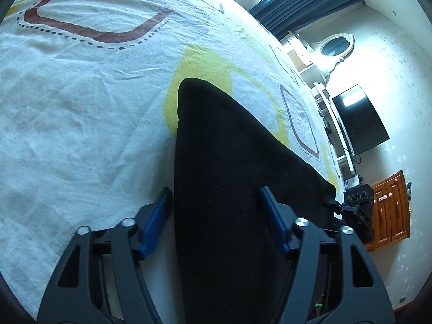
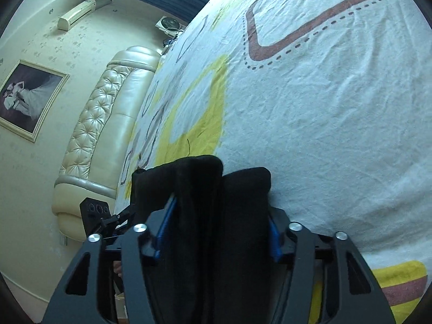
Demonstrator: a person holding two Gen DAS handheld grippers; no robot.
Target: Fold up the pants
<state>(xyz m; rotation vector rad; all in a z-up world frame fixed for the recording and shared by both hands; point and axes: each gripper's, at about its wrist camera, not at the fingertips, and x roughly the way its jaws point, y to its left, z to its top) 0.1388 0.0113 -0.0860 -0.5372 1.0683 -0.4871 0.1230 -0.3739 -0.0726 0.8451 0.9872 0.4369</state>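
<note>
Black pants [image 1: 229, 162] lie on a bed with a white patterned sheet [image 1: 81, 102]. In the left wrist view my left gripper [image 1: 216, 213] is open, its blue pads [image 1: 156, 226] standing either side of a flat stretch of the black cloth. In the right wrist view the pants [image 2: 205, 189] are bunched into thick folds between the blue pads [image 2: 164, 226] of my right gripper [image 2: 218, 224]. The cloth fills the gap and hides how far the jaws are closed. The right gripper also shows at the far end of the pants in the left wrist view [image 1: 348, 210].
The sheet [image 2: 324, 121] stretches wide beyond the pants. A padded cream headboard [image 2: 108, 113] bounds one side of the bed. A TV [image 1: 359, 121], a white shelf unit [image 1: 326, 100] and a wooden cabinet [image 1: 388, 210] stand past the other side.
</note>
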